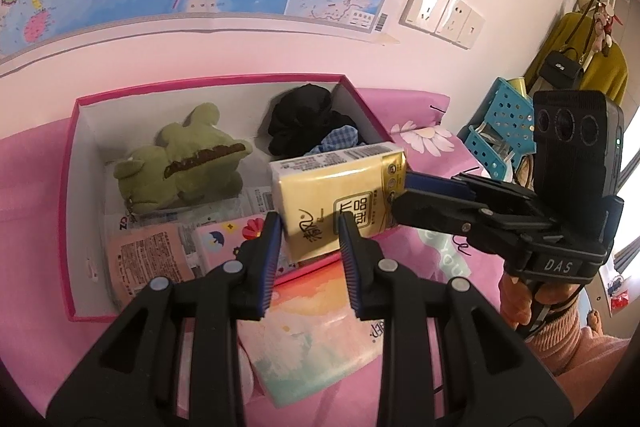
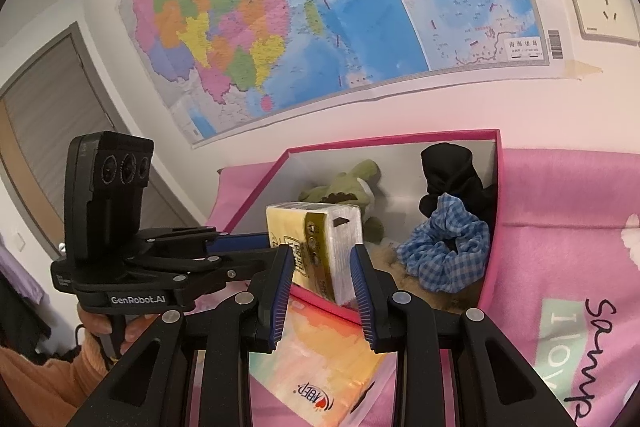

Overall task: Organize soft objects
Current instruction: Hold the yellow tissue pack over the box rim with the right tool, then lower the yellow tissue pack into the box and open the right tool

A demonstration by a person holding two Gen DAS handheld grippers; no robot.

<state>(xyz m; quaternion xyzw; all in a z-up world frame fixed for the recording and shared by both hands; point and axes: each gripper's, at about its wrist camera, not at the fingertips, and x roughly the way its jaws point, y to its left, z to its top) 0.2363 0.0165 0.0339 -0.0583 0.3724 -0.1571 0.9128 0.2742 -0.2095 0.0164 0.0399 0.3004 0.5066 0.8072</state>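
Left wrist view showed the tissue pack [image 1: 336,195] tilted over the near right corner of the pink box [image 1: 208,81], its lower edge at or just above the front rim; whether it rested on the rim could not be told. Right gripper [image 2: 322,255] had its jaws on either side of the pack's gold end and appeared to be pinching it there. Left gripper [image 1: 310,227] had its jaws spread, the tips right at the pack's broad yellow face but not closed on it. Inside the box lay a green plush crocodile [image 1: 180,167] at the back left, a black cloth [image 1: 304,111] in the back right corner, a blue checked scrunchie [image 2: 444,255] just in front of the cloth, and flat packets [image 1: 148,255] along the near side. A second, colourful pack [image 1: 320,331] lay on the pink bed cover [image 1: 420,379], outside the box and under both grippers. Judged step: setting the tissue pack down into the box. Open floor seemed to lie between the crocodile and the scrunchie. It would be best to carry the pack clear over the rim first, level it, and lower it flat before parting the right jaws. An end-only grip on a soft pack lets it sag and twist, so the left tips could steady the face. Snagging the rim was the likely fault.
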